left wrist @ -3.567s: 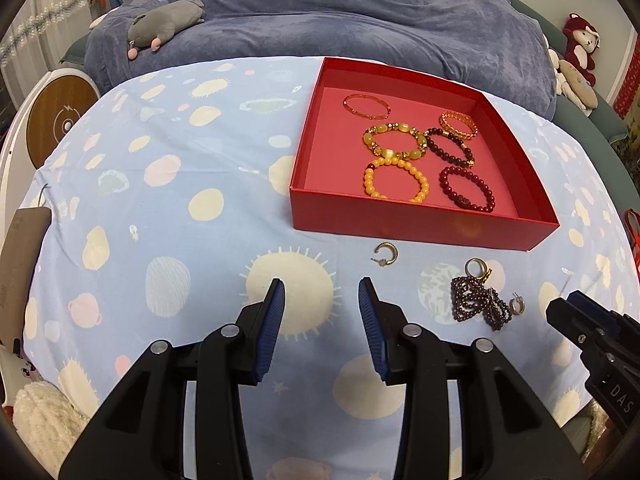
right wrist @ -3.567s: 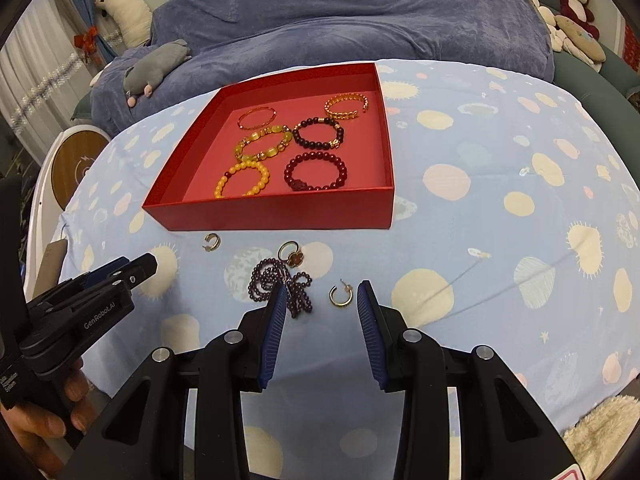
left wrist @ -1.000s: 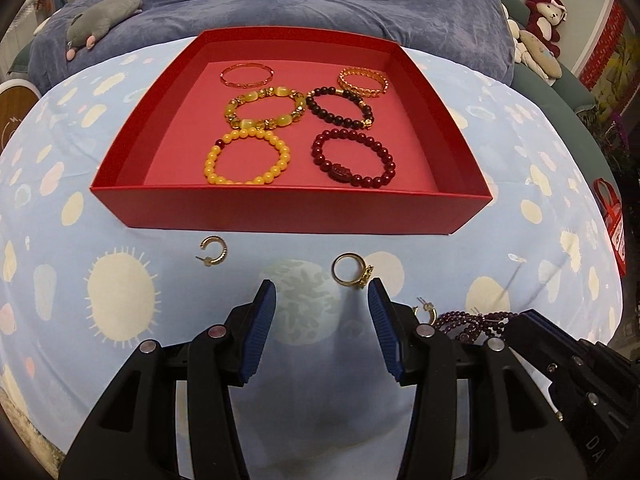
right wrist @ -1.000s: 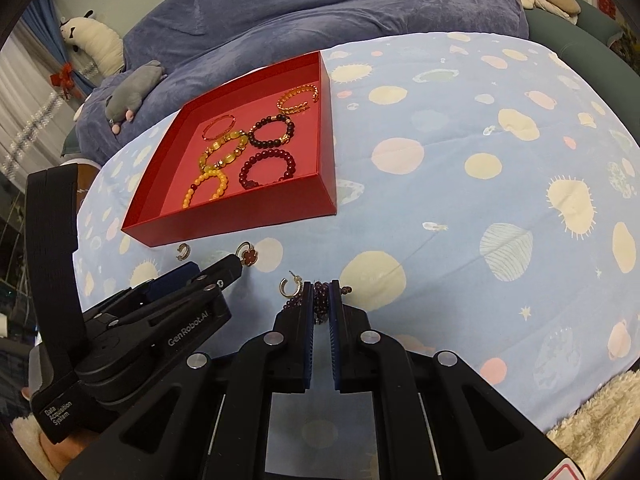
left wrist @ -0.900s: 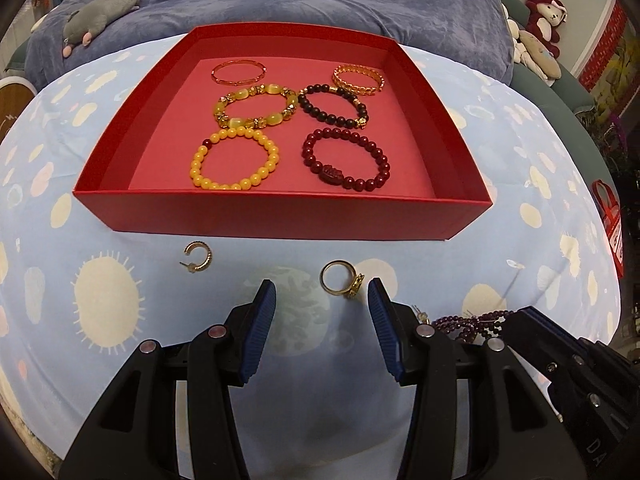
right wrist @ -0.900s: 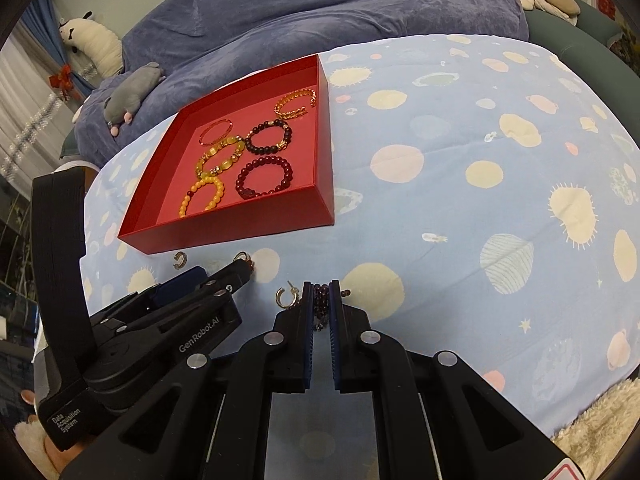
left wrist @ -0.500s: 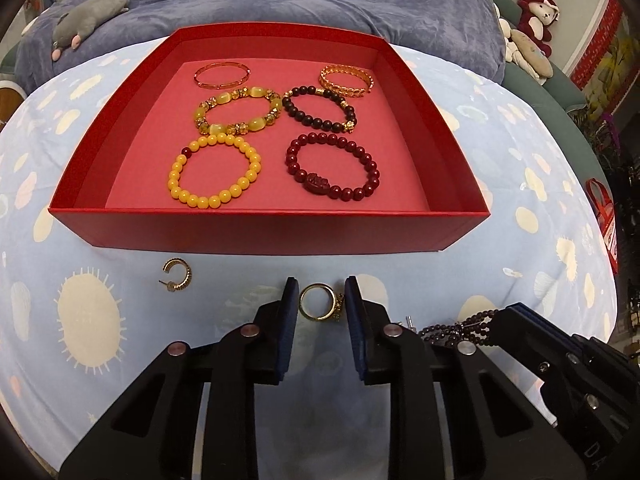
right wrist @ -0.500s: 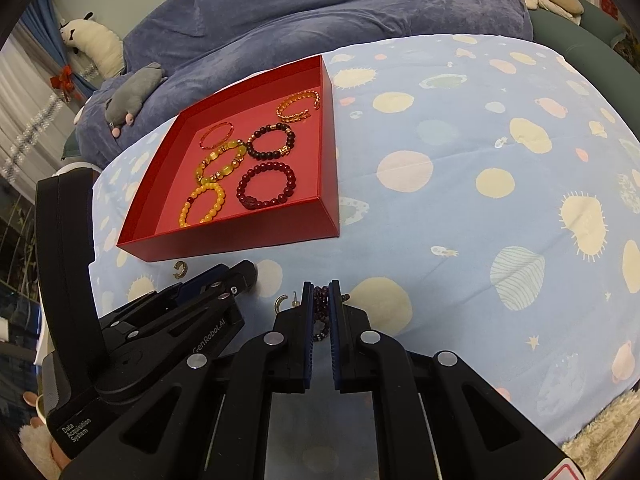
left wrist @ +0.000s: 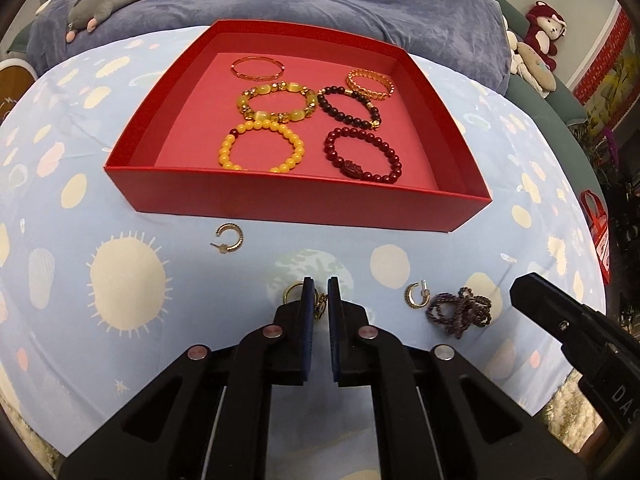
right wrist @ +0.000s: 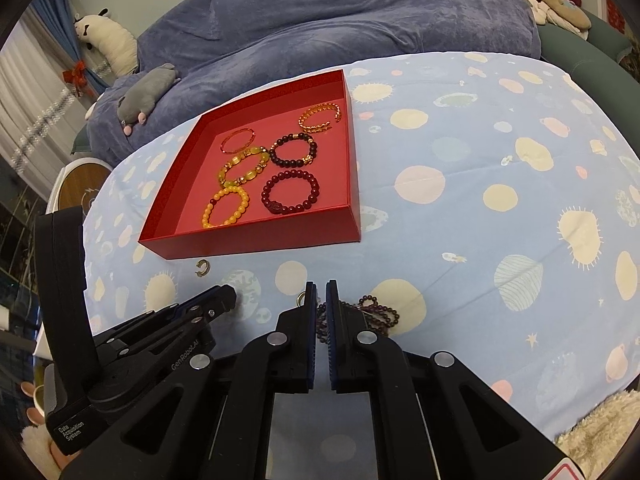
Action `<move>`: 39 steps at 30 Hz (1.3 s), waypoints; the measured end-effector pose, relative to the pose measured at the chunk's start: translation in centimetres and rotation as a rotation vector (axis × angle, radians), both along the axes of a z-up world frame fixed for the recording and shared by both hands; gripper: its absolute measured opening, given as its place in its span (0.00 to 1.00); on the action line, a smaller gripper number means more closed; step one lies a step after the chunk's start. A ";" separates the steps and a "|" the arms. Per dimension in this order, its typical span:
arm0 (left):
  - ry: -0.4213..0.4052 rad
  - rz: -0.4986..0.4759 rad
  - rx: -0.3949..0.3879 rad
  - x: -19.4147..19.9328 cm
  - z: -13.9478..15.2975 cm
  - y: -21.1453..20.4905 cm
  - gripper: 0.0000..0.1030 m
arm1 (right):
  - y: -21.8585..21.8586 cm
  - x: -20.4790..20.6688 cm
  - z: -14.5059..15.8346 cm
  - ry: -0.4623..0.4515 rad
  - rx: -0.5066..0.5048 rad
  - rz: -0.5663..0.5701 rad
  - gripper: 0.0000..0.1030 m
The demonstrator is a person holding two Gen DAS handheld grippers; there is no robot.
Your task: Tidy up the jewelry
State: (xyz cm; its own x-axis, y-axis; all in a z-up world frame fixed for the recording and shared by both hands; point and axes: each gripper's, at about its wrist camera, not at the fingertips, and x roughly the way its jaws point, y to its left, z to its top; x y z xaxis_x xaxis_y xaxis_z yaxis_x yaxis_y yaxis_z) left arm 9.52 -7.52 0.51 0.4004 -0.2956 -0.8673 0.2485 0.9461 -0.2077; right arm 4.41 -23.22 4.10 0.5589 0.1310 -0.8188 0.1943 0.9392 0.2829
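Near the red tray (left wrist: 296, 210), on the spotted table (left wrist: 120, 280), the gold ring (left wrist: 294, 292) is clamped by the left tongs (left wrist: 319, 292); rightward, the garnet bead strand (right wrist: 376, 312) is pinched by the right tongs (right wrist: 321, 292).

bedding: blue-violet blanket (left wrist: 320, 4) heaped behind | toys: grey plush mouse (left wrist: 102, 0) lay on it – red-and-cream stuffed toys (left wrist: 536, 52) sat at the right | sheet: pale blue cloth with suns and planets (right wrist: 500, 200) covered the surface

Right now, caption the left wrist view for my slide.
Left gripper shut on a gold ring before the red tray of bracelets; two hoop earrings lie loose on the spotted cloth.
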 end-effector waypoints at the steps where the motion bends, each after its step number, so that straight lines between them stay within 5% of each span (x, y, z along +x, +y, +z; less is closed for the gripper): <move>1: 0.000 0.003 -0.001 -0.1 0.0 0.3 0.06 | 0.0 -0.1 0.0 0.001 0.000 -0.001 0.05; 4: 0.000 0.020 -0.011 -0.5 0.1 1.1 0.07 | 0.2 -0.3 0.0 0.003 0.001 0.003 0.05; 8: -0.001 0.025 -0.008 -0.7 0.2 1.0 0.34 | 0.5 -0.6 -0.1 0.008 -0.001 0.011 0.05; 15: -0.004 0.013 0.019 -1.7 -0.1 1.6 0.40 | 0.1 -1.3 -0.9 0.030 -0.007 0.007 0.05; 20: -0.010 0.015 0.045 -1.7 -0.9 1.6 0.39 | -0.4 -1.5 -1.7 0.052 0.019 -0.014 0.05; 28: -0.028 0.000 0.061 -1.5 -1.0 1.1 0.21 | -1.1 -1.5 -2.1 0.058 0.031 -0.031 0.06; 33: -0.029 0.000 0.048 -1.4 -1.0 1.2 0.17 | -1.6 -1.7 -2.4 0.057 0.022 -0.061 0.39; 35: -0.031 -0.011 0.034 -1.3 -0.8 1.1 0.07 | -1.5 -1.5 -2.4 0.059 0.020 -0.058 0.43; 39: -0.025 -0.010 0.032 -1.1 -0.8 1.1 0.07 | -1.0 -0.7 -3.1 0.079 0.001 -0.037 0.46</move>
